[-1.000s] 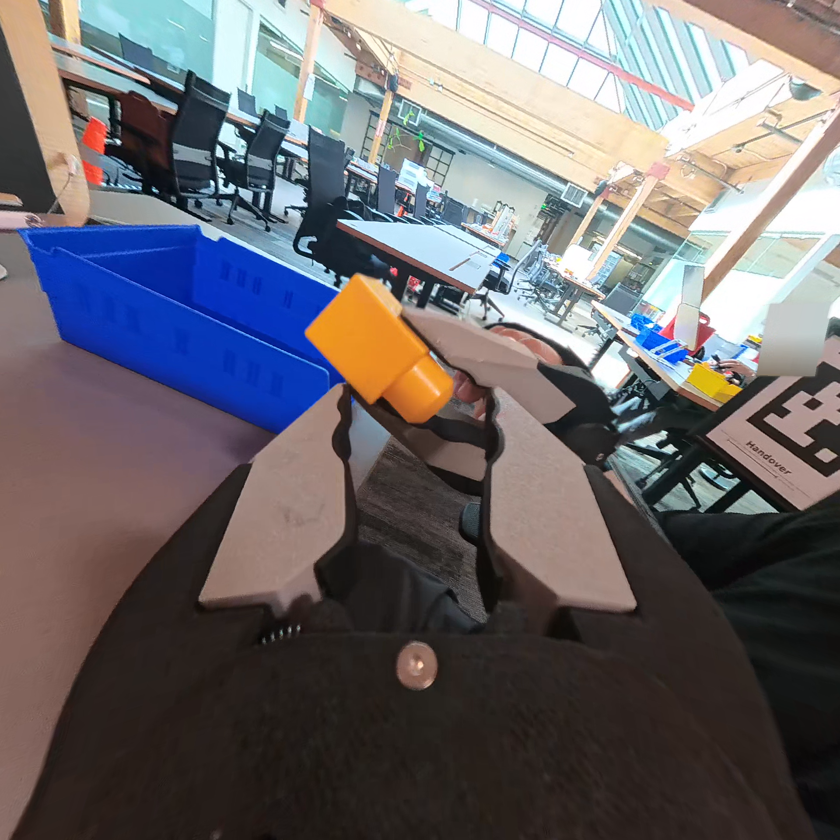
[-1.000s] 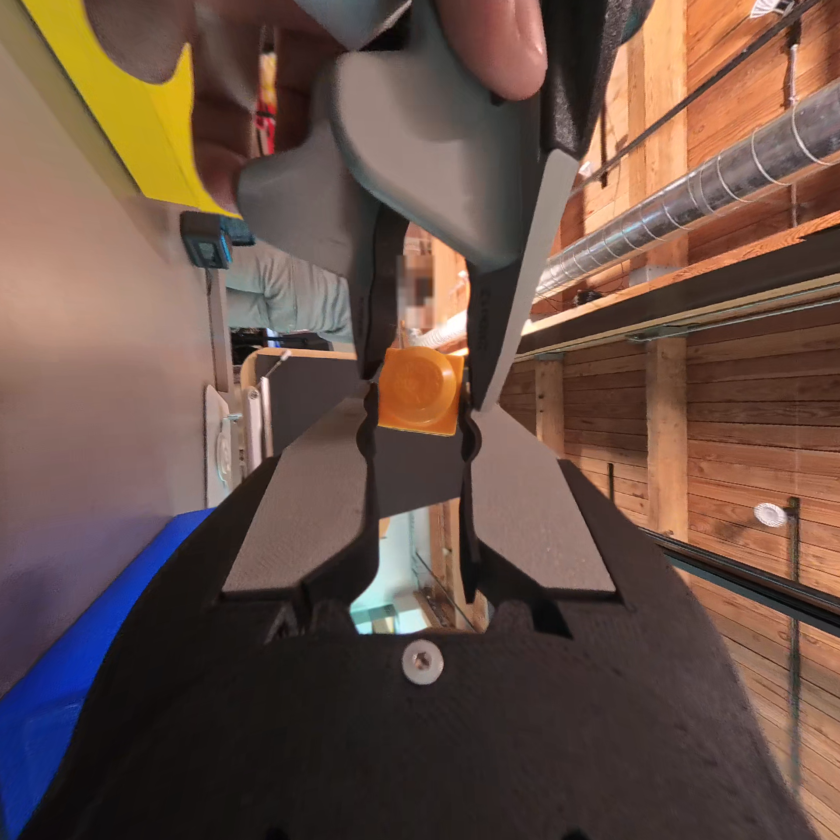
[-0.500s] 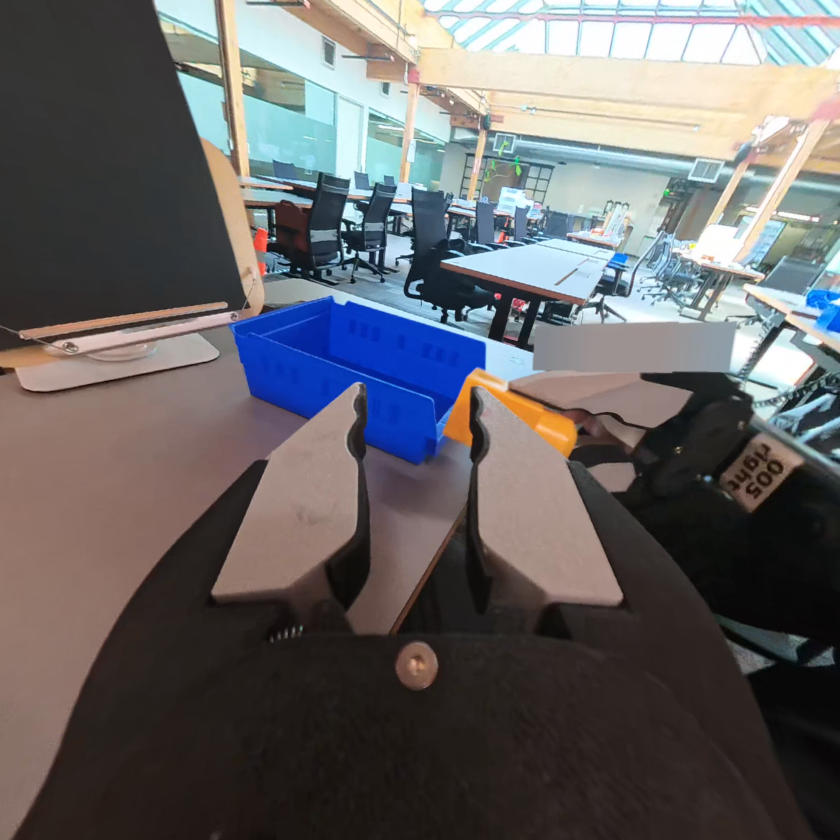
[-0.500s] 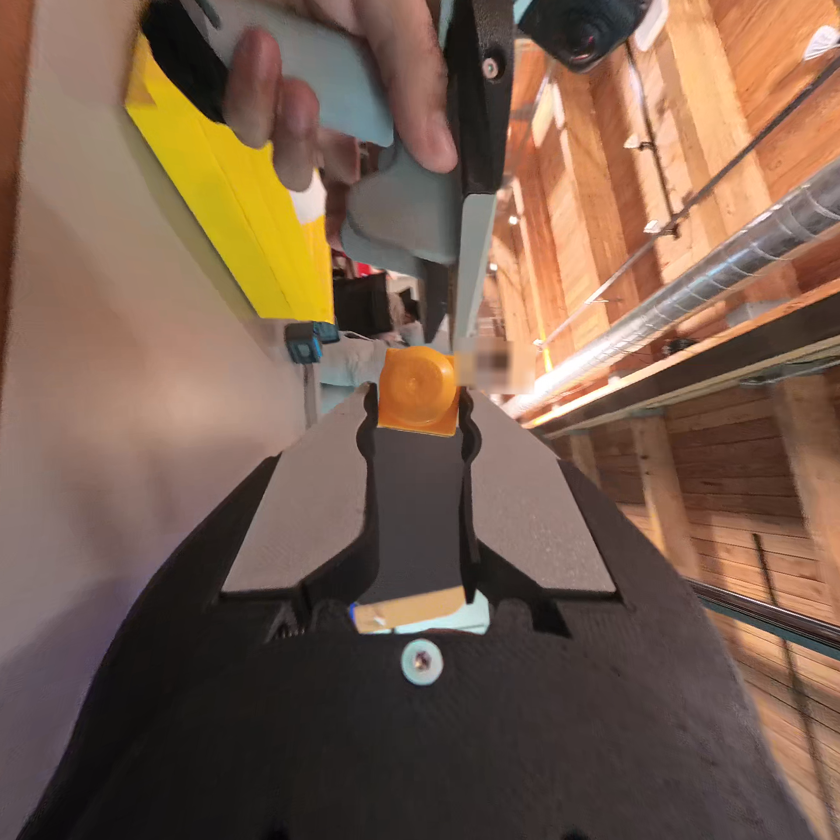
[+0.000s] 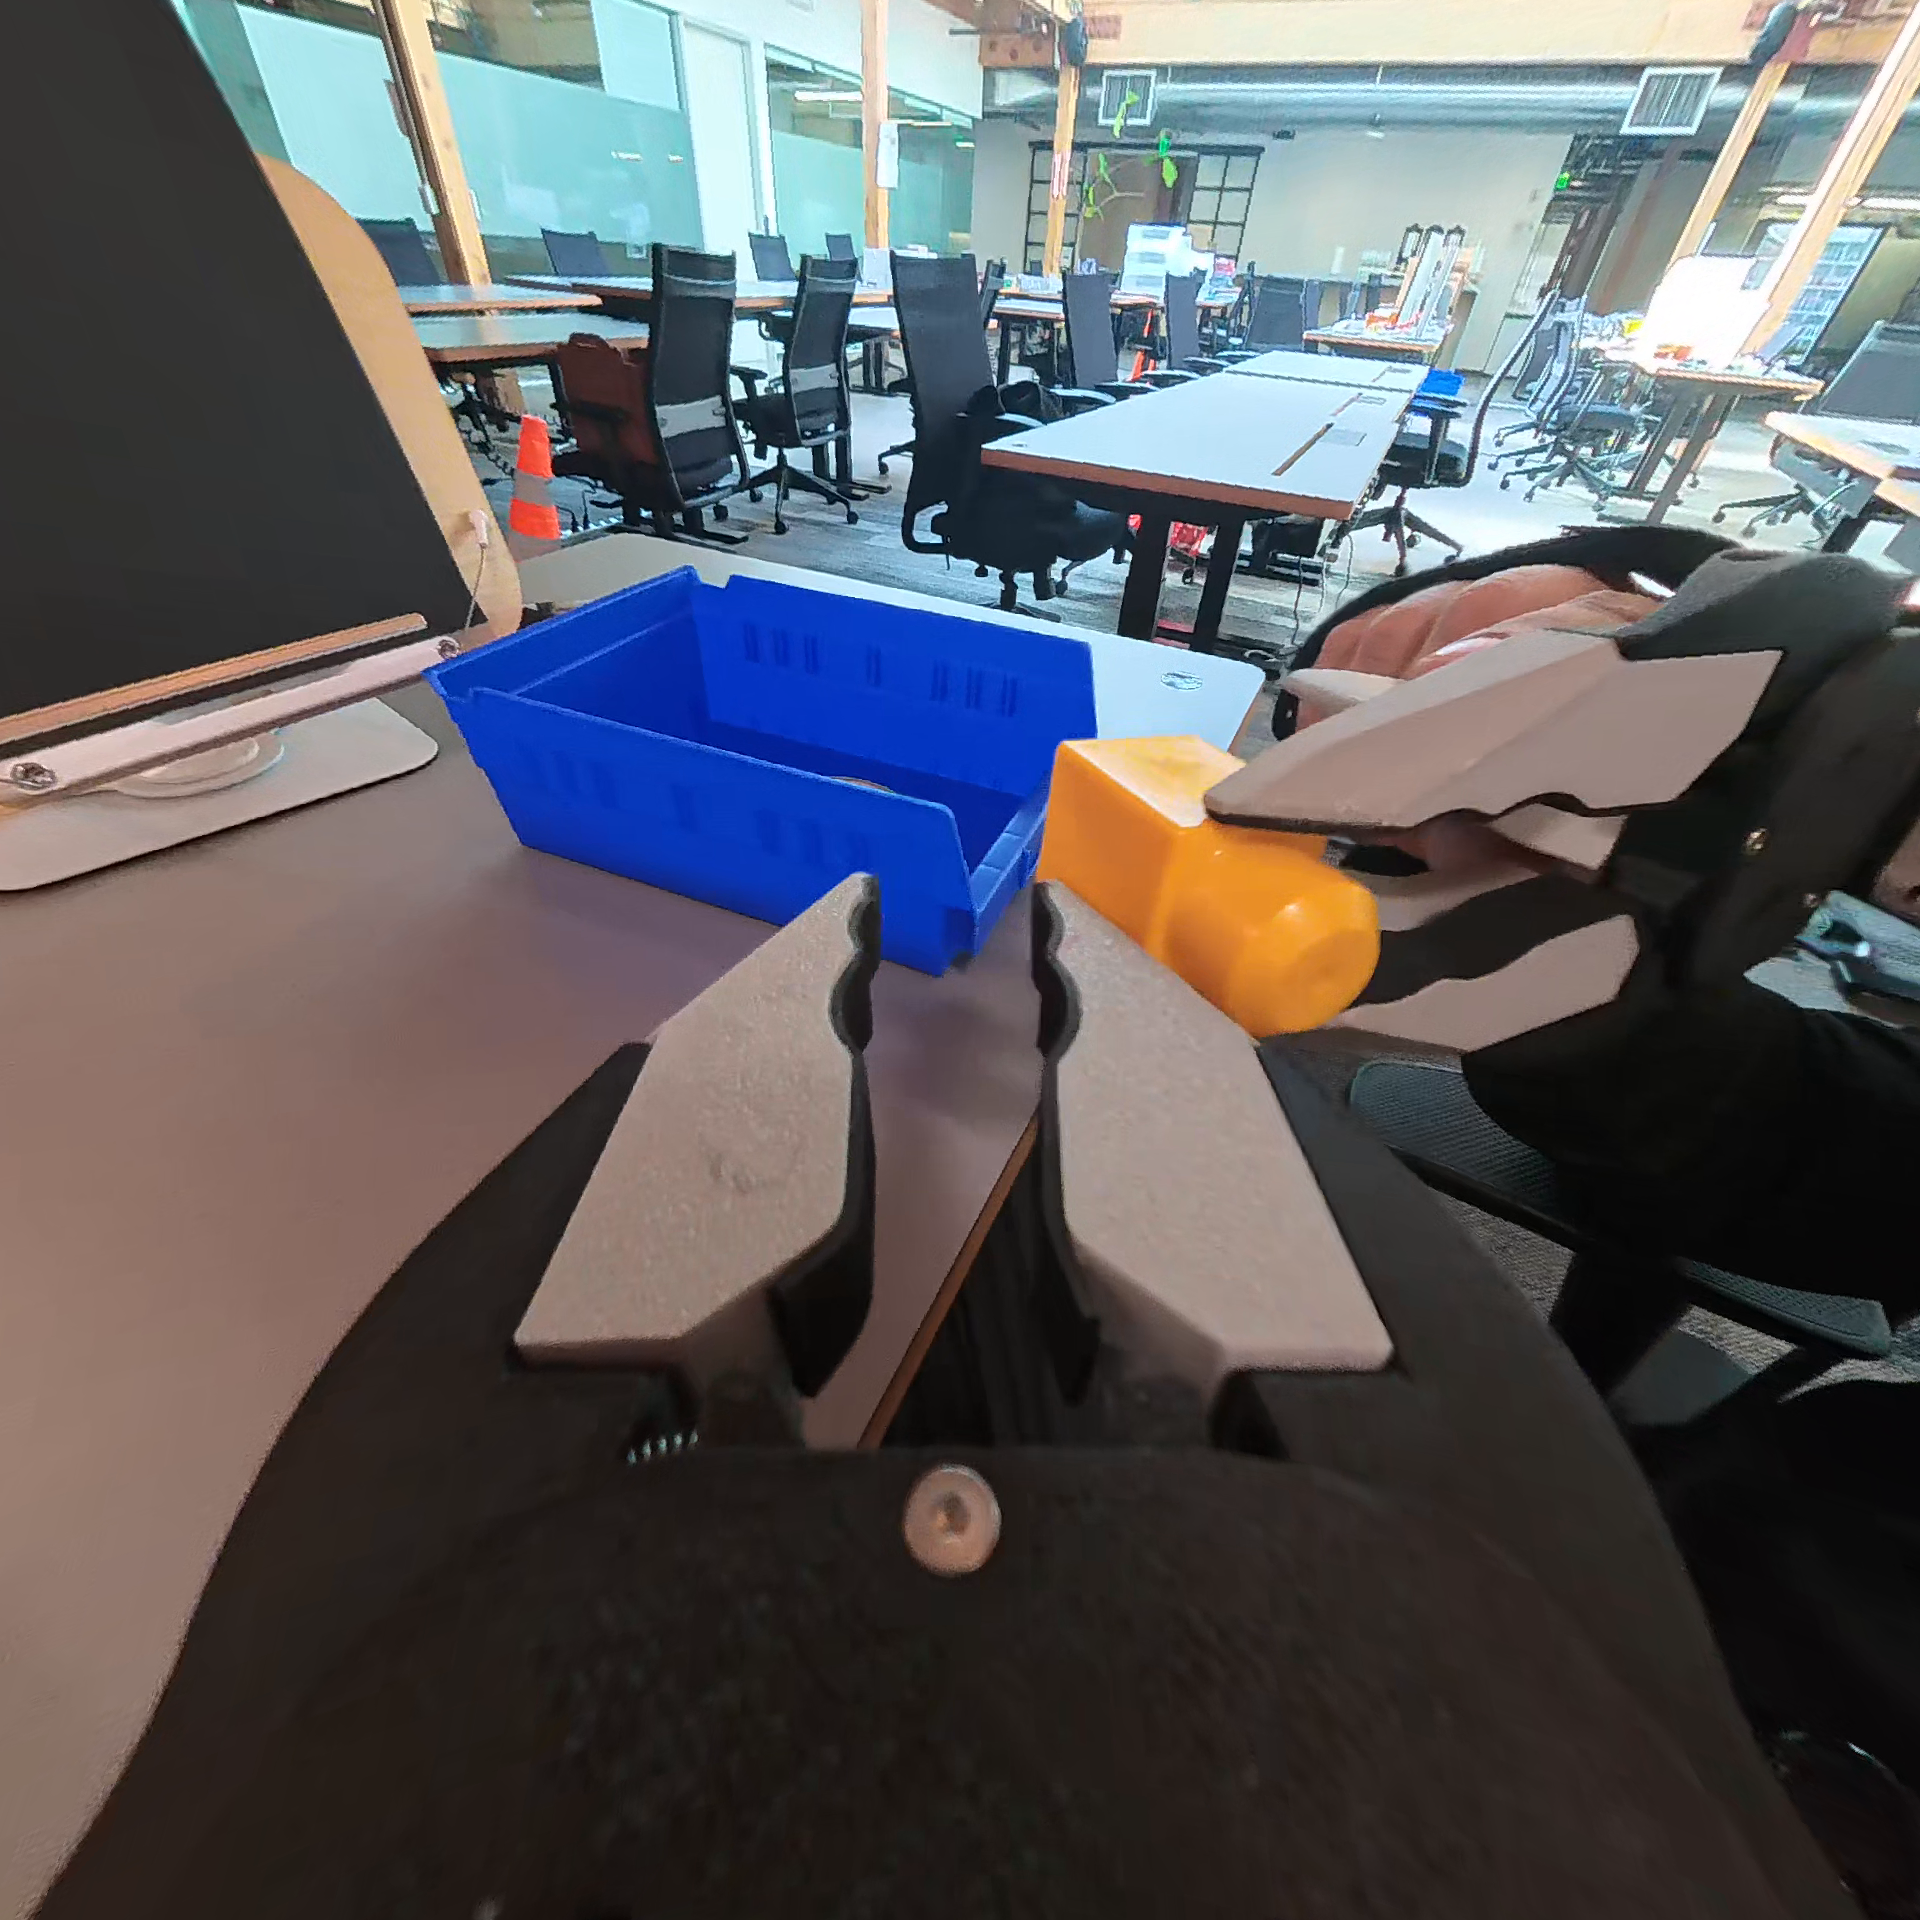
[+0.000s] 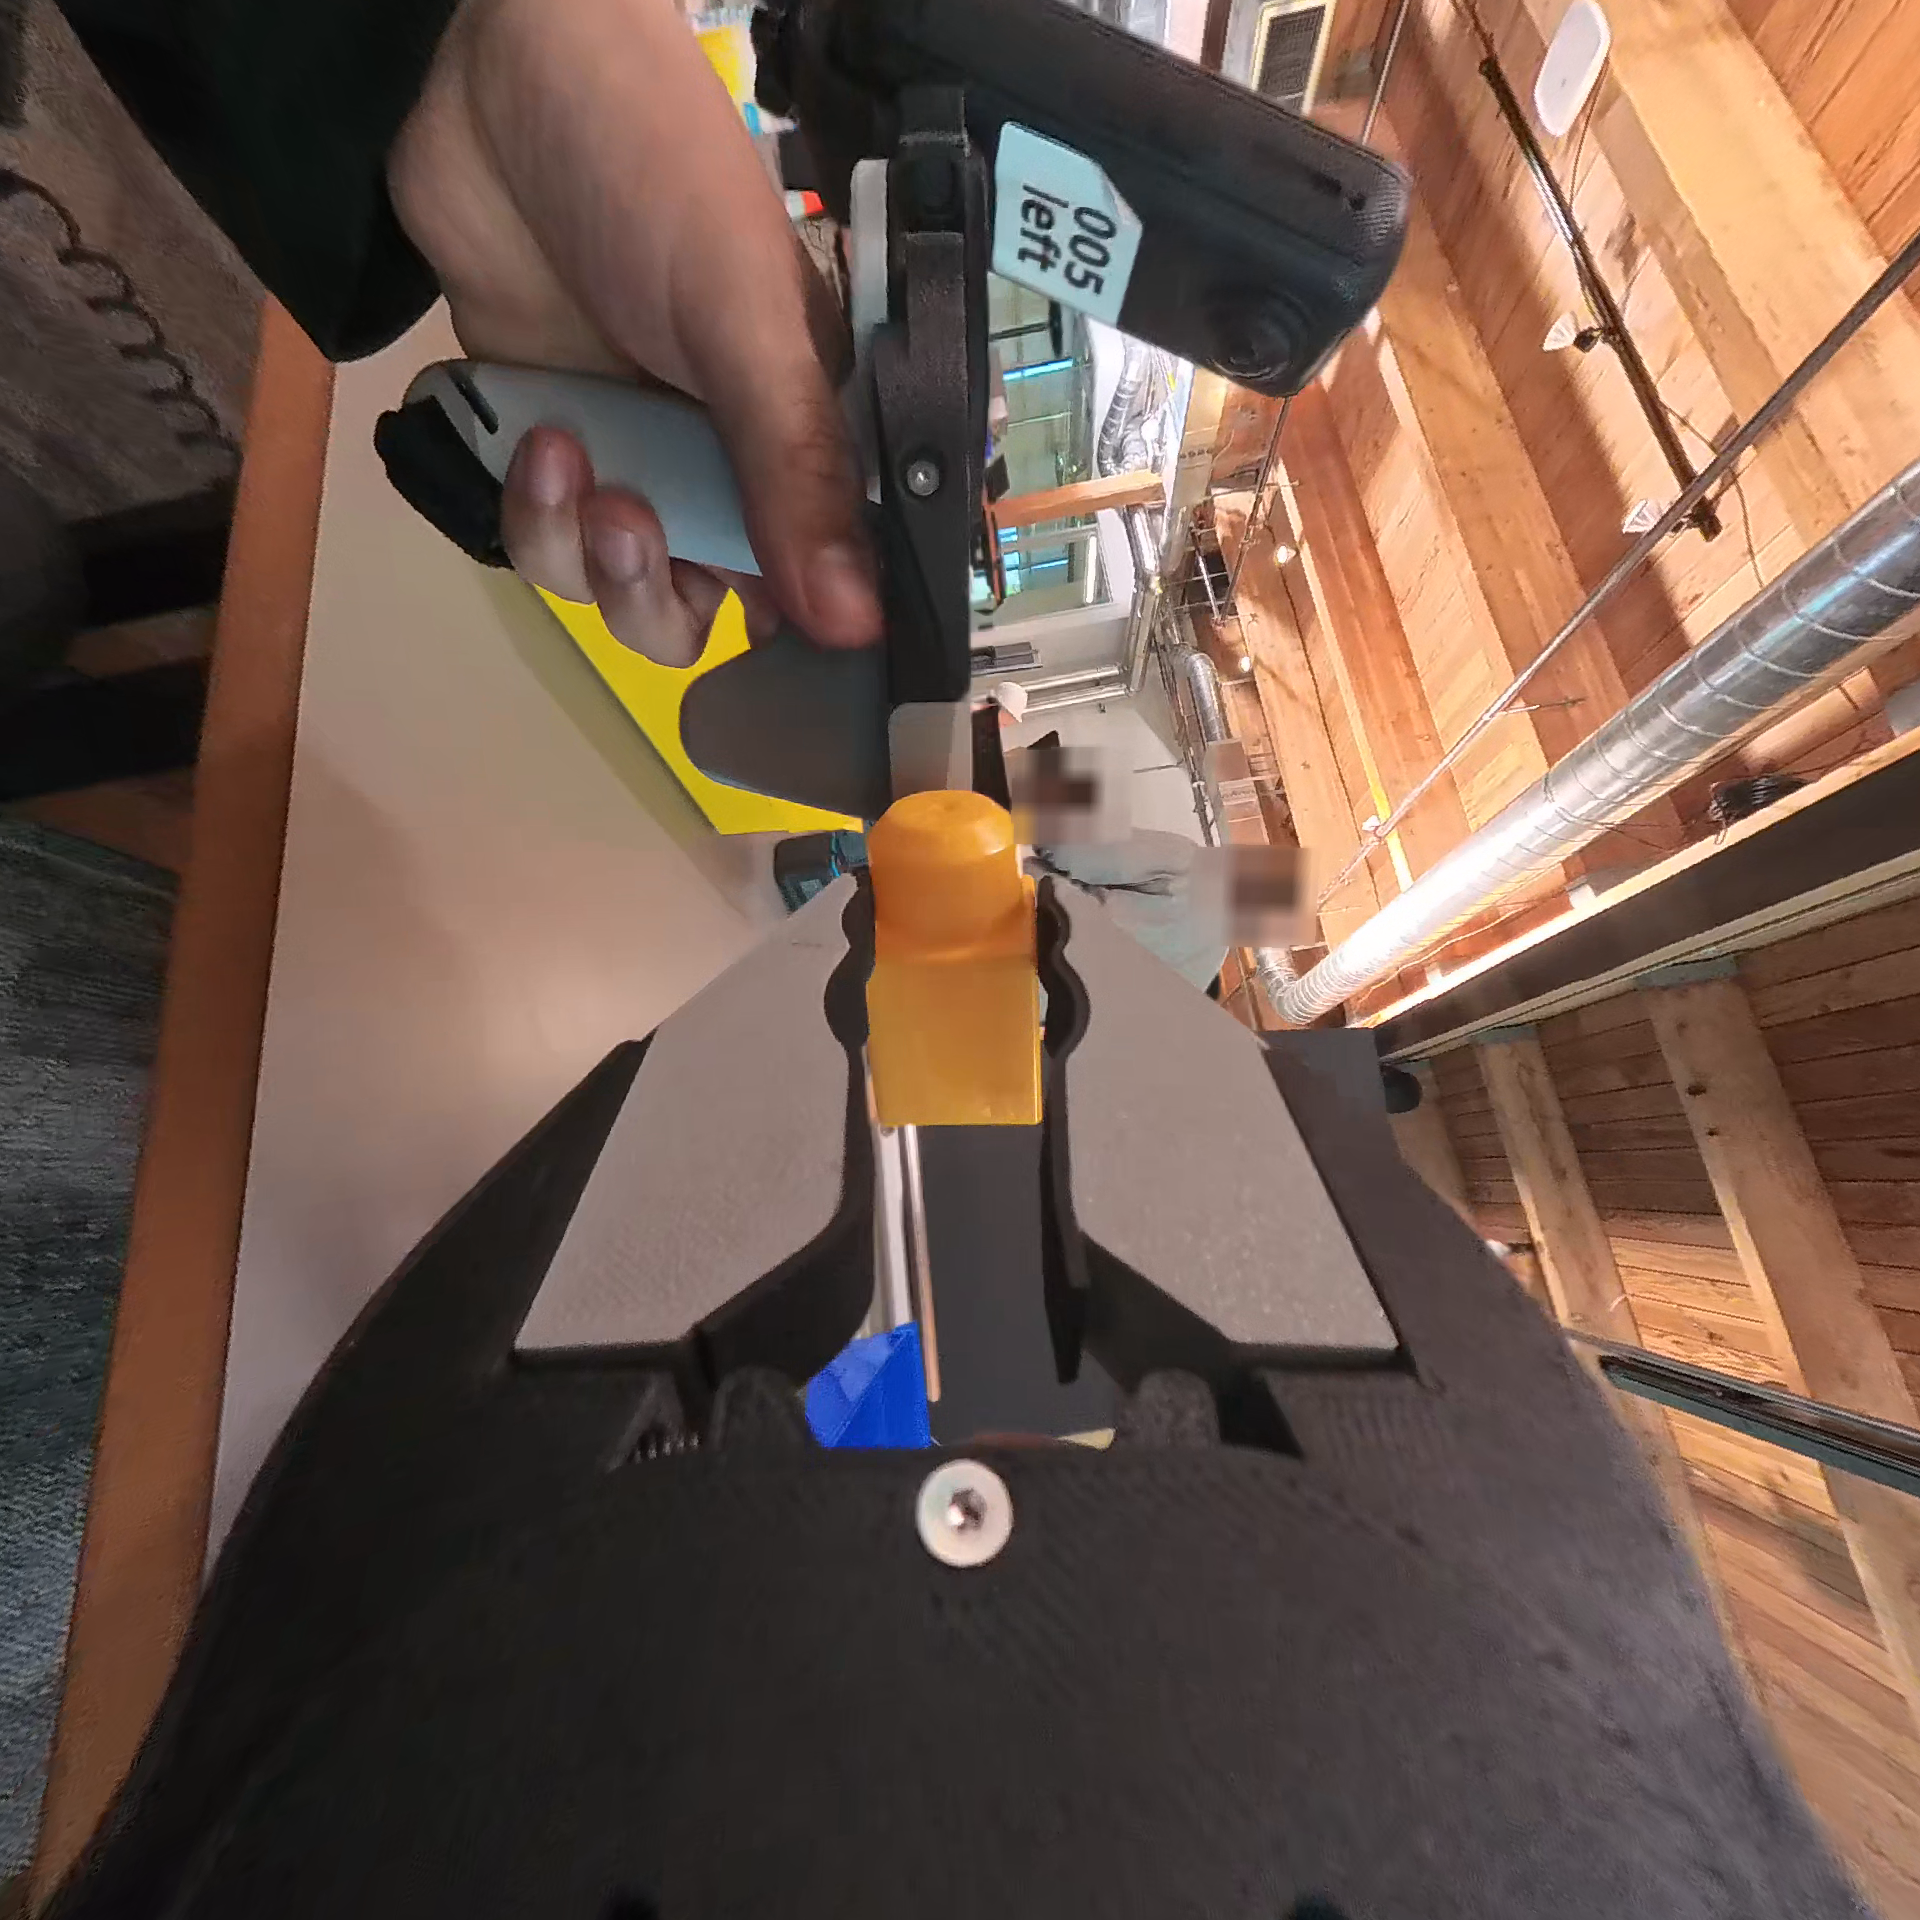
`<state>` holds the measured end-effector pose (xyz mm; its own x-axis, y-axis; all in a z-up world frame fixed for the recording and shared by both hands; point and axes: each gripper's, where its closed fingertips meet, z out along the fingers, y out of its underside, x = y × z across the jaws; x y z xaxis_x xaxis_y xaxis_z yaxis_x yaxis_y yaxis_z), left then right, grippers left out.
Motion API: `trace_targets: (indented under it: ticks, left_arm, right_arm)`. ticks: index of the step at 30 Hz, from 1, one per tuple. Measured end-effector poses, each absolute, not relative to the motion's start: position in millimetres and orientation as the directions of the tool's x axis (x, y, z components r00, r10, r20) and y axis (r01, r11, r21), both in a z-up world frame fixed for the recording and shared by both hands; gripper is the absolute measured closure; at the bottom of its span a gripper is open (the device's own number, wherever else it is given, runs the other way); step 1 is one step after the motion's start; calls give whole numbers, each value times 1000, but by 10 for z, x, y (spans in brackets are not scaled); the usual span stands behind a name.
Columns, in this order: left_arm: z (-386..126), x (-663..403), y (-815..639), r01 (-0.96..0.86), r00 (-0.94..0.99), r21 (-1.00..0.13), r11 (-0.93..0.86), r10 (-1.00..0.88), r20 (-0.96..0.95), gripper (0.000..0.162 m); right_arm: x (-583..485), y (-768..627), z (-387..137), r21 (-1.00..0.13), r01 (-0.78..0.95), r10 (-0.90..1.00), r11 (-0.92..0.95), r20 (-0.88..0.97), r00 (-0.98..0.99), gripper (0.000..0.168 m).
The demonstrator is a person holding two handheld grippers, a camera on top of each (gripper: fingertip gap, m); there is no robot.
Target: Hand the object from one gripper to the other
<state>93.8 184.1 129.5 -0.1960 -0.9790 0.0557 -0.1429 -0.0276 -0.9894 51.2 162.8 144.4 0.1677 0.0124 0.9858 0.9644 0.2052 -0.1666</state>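
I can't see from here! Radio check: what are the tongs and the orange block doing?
Left tongs open, empty. Right tongs shut on orange block. Blue bin on the table, nothing between the tongs.

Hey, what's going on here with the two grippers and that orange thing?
A person holds a hand-held gripper in each hand. The right hand-held gripper is clamped on an orange block with a rounded knob. The left hand-held gripper is open and holds nothing, just beside the block. A blue bin sits on the table beyond them.
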Motion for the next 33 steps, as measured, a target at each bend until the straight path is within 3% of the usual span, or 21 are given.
trace_targets:
  ticks: [8,14,28,33]
  left_arm:
    - [1466,743,1853,-110,-245,-994,-19,-968,46,128]
    - [1424,804,1708,-117,-193,-985,126,-976,-102,123]
    - [1394,879,1611,-121,-177,-959,257,-956,-234,135]
    - [1435,865,1663,-99,-184,-957,272,-950,-251,135]
  right_arm:
    - [807,1738,1408,-135,988,-2,73,991,136,140]
    - [899,1851,1301,-98,995,13,-20,995,98,140]
    - [808,1805,1417,-110,994,-37,-4,993,110,140]
    - [799,1762,1457,-196,980,-13,34,980,196,140]
